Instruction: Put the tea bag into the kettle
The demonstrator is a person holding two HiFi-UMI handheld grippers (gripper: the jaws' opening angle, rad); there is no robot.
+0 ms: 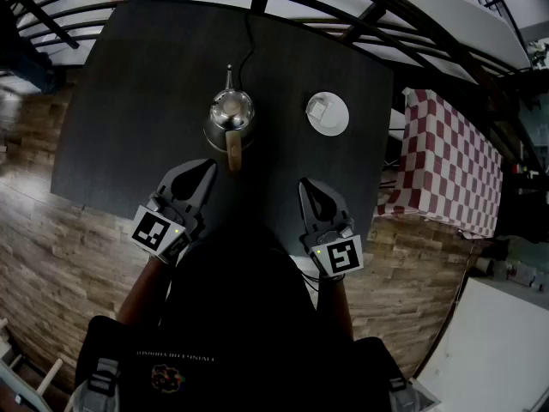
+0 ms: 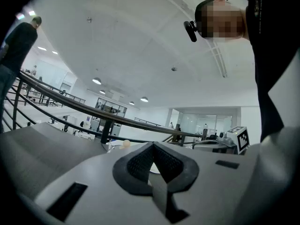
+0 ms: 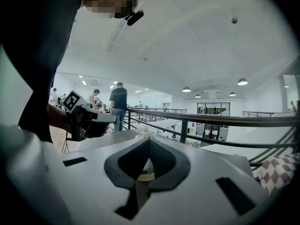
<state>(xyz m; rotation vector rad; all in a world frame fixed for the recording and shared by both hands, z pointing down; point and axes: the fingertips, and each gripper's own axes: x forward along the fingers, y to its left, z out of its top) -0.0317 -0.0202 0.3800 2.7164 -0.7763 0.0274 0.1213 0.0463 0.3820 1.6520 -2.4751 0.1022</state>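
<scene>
A steel kettle (image 1: 230, 113) with a thin spout stands mid-table, its wooden handle (image 1: 233, 152) turned toward me. To its right a white saucer (image 1: 328, 113) carries the tea bag (image 1: 318, 107). My left gripper (image 1: 207, 170) hovers just left of the handle, shut and holding nothing. My right gripper (image 1: 305, 184) is below the saucer, also shut and holding nothing. In the left gripper view the left gripper (image 2: 153, 145) has its pads together. In the right gripper view the right gripper (image 3: 149, 142) is likewise closed, with a pale knob (image 3: 144, 131) showing just above its jaws.
The dark table (image 1: 146, 101) is ringed by a black railing (image 1: 343, 20) on its far side. A red and white chequered cloth (image 1: 450, 161) lies to the right. A black cord (image 1: 248, 43) runs from the kettle to the back edge. Wooden floor (image 1: 51, 256) lies around the table.
</scene>
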